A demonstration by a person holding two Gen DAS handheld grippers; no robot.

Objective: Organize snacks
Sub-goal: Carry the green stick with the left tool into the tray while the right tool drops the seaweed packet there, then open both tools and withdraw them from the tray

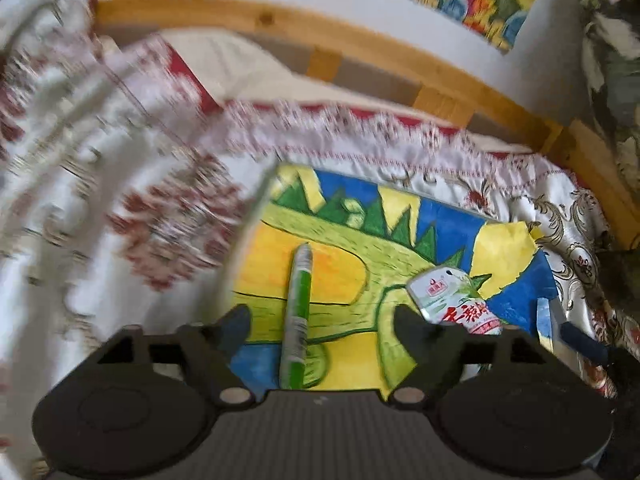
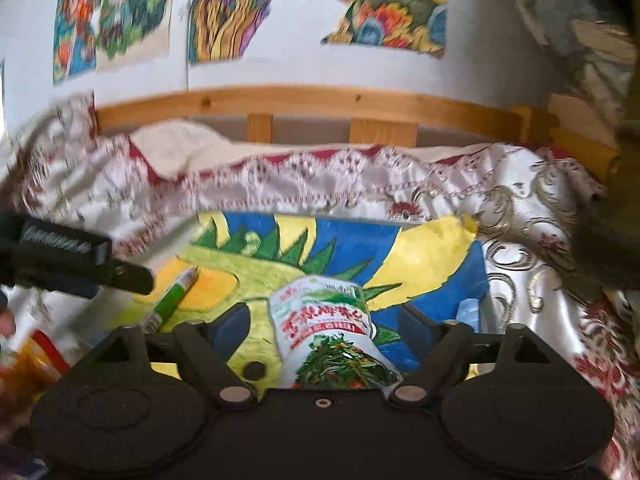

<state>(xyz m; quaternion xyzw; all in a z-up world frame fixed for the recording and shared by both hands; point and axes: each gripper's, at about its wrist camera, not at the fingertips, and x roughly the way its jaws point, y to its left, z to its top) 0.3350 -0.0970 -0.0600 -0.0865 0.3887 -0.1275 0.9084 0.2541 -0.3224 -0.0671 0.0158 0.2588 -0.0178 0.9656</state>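
Observation:
A long green stick snack [image 1: 297, 320] lies on a colourful painted sheet [image 1: 340, 248], between the fingers of my open left gripper [image 1: 320, 322], which does not touch it. A white packet with red characters and a green vegetable picture [image 2: 332, 332] lies between the fingers of my open right gripper [image 2: 326, 326]. The same packet [image 1: 460, 300] shows at the right in the left wrist view, and the green stick [image 2: 172, 300] shows at the left in the right wrist view. The left gripper's finger [image 2: 80, 268] reaches in from the left.
The painted sheet [image 2: 420, 248] lies on a bed with a red and white patterned cover [image 2: 540, 240]. A wooden bed frame [image 2: 304, 100] runs along the back under a wall with drawings [image 2: 224, 12]. Orange packaging [image 2: 32, 360] sits at the lower left.

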